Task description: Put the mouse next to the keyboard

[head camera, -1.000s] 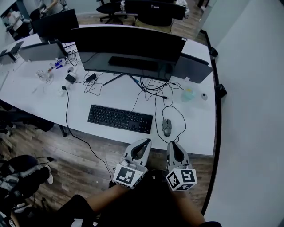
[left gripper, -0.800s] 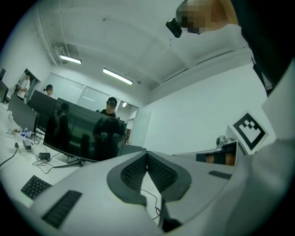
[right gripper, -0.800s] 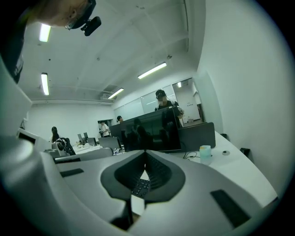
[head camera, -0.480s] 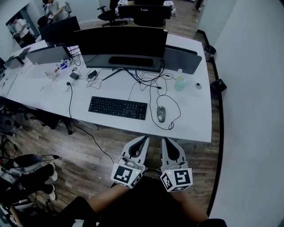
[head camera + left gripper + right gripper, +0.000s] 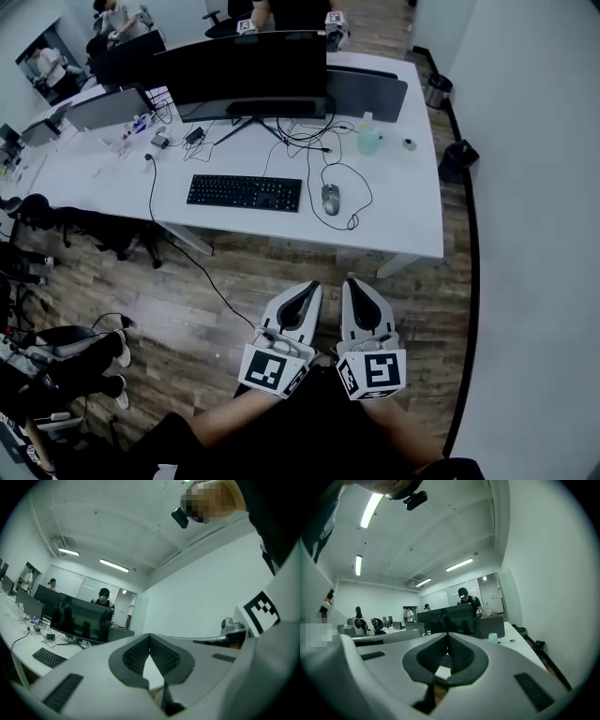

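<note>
**Tools.** Left tool point(image 5: 307, 290) and right tool point(image 5: 355, 284) are held side by side close to the person's body, above the plank floor point(image 5: 234, 281) and well apart from the bench point(image 5: 403, 225). Each gripper view shows its jaws pressed together at the tips with nothing between them. Both tools are empty.

**Task item.** The mouse point(image 5: 330, 199) lies flat on the bench just beside the right end of the keyboard point(image 5: 245, 192), separated by a narrow strip of bare top. In my judgement the placement is already met, or needs only a small correction.

**Recommended handling.** If a correction is wanted:
- Spread one tool's jaws before reaching the bench.
- Approach the mouse along its length and pinch it across its two flanks.
- Slide it rather than lift it.
- Watch the cable point(image 5: 370, 197), which loops loosely to the right and could drag or snag.

**Materials.**
- The mouse is a small rounded grey shell, probably smooth plastic, and may slip under a light pinch.
- The keyboard is a flat black slab.
- The bench top is white, smooth and matt.
- The tool shells are pale moulded plastic, and the pads point(image 5: 164, 656) are dark and finely ribbed, which should aid grip.
</note>
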Demonstrator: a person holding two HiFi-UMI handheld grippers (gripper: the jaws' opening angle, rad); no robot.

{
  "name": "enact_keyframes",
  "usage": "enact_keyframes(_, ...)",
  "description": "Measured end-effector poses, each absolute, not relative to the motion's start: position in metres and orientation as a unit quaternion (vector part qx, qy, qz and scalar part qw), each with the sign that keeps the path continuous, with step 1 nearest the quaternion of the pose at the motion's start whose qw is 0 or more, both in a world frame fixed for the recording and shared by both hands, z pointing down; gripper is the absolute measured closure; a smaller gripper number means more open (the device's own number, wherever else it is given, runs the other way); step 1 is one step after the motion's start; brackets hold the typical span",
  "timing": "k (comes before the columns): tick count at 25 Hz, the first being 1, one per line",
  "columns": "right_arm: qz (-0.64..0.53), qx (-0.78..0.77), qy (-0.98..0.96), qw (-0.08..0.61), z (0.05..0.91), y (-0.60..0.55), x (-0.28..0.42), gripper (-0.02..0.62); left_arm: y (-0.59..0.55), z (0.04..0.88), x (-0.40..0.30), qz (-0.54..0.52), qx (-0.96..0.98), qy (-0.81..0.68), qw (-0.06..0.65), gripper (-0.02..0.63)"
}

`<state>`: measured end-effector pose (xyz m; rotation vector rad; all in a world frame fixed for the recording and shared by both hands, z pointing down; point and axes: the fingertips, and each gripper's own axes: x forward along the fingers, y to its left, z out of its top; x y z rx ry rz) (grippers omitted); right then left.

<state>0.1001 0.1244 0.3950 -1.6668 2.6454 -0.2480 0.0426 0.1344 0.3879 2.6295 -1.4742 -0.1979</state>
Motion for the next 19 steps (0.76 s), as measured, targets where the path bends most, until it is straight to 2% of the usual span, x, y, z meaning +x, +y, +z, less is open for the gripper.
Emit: enact_keyframes(19,-0.079,-0.534,0.842,0.000,0.402,0.176,0.126,0.577,0.184,0.397,0.079,-0.054,0.879,-0.469,0.058,0.603)
